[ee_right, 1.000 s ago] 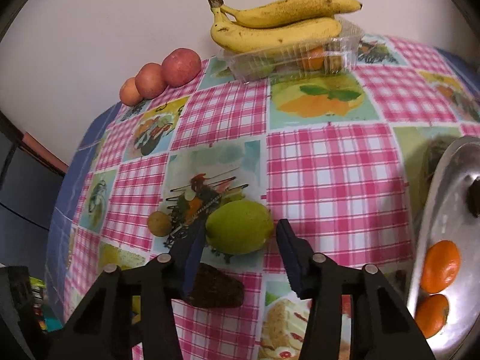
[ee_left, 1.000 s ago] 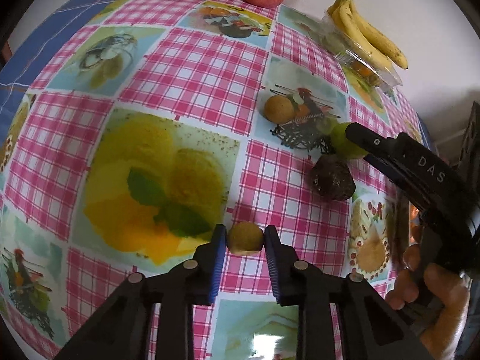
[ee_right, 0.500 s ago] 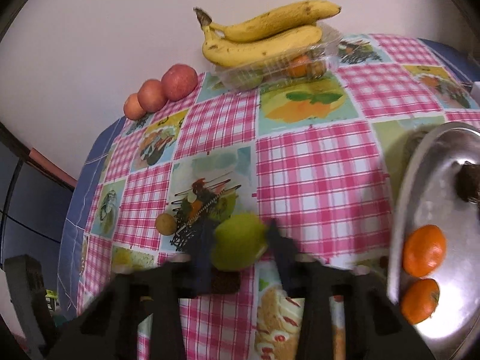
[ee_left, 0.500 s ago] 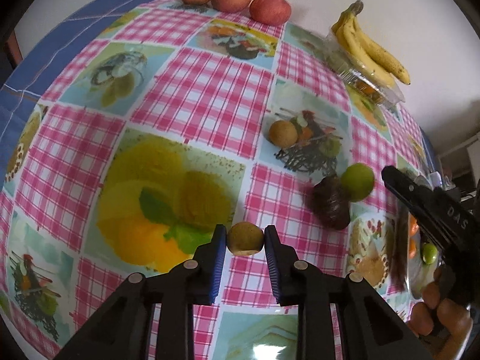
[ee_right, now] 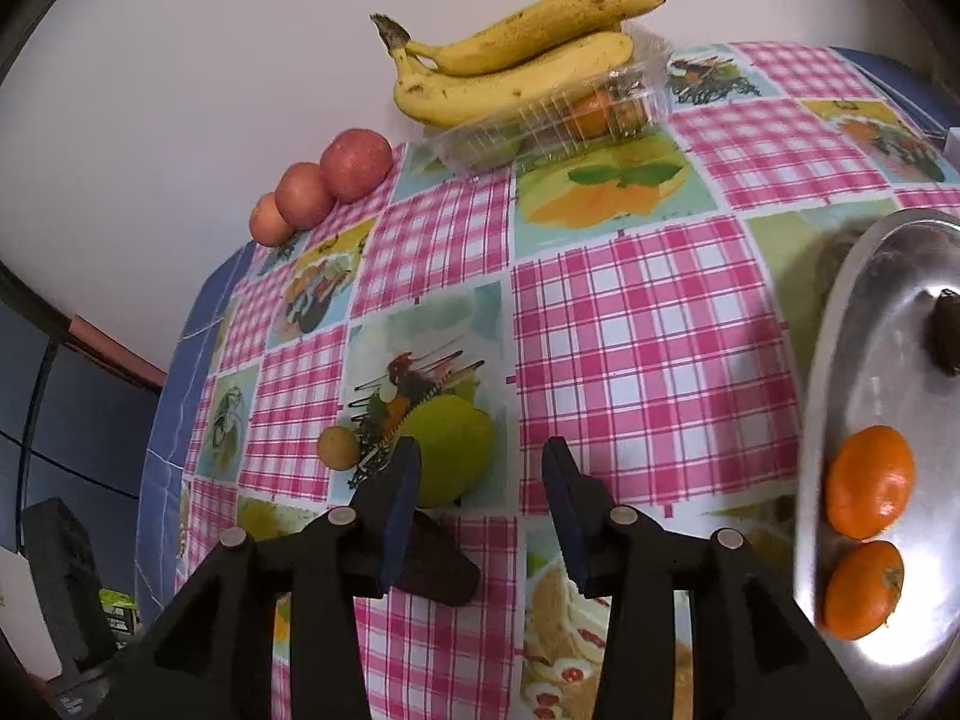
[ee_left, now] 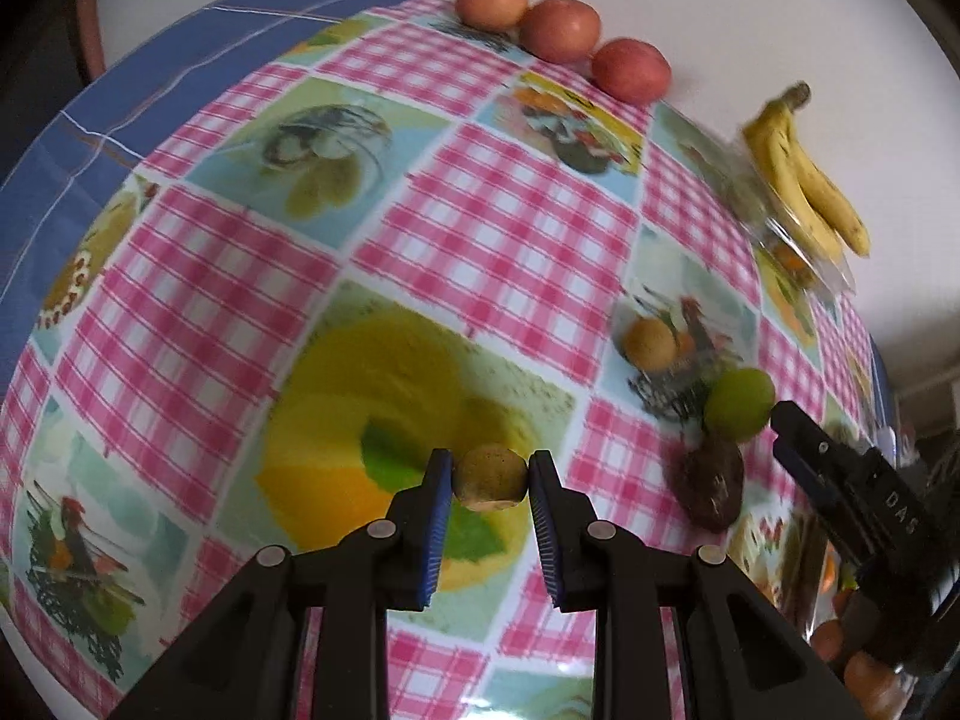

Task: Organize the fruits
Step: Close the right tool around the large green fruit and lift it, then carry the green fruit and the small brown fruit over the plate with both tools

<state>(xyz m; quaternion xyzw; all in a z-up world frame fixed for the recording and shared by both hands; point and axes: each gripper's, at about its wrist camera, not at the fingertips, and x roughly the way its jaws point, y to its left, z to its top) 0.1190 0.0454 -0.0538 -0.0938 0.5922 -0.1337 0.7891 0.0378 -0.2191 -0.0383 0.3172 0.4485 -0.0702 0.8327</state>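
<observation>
We are pinching a small brownish-green fruit in our left gripper, the blue pads pressing on both of its sides and holding it above the checked cloth of the counter. Whether it is a kiwi or something else we cannot tell.

Our right gripper is opening its jaws, and its pads are not pressing on anything. The green round fruit is lying on the counter just beyond the gripper's left finger, partly hidden behind it and off to the left of the gap rather than squarely inside it. In the left wrist view the same green fruit is sitting just in front of the right gripper's dark tip.

A dark brown, wrinkled fruit is lying right beside the green one, on the near side of it. A small tan round fruit is resting a little to the left of the green one, on the printed rooster square.

At the far edge of the counter, against the wall, three reddish apples are sitting in a row, touching one another. Near them a bunch of bananas is lying on top of a clear plastic box with some orange and green fruit inside.

To our right a metal tray is carrying two tangerines, one just behind the other, and a dark item well apart from them.
</observation>
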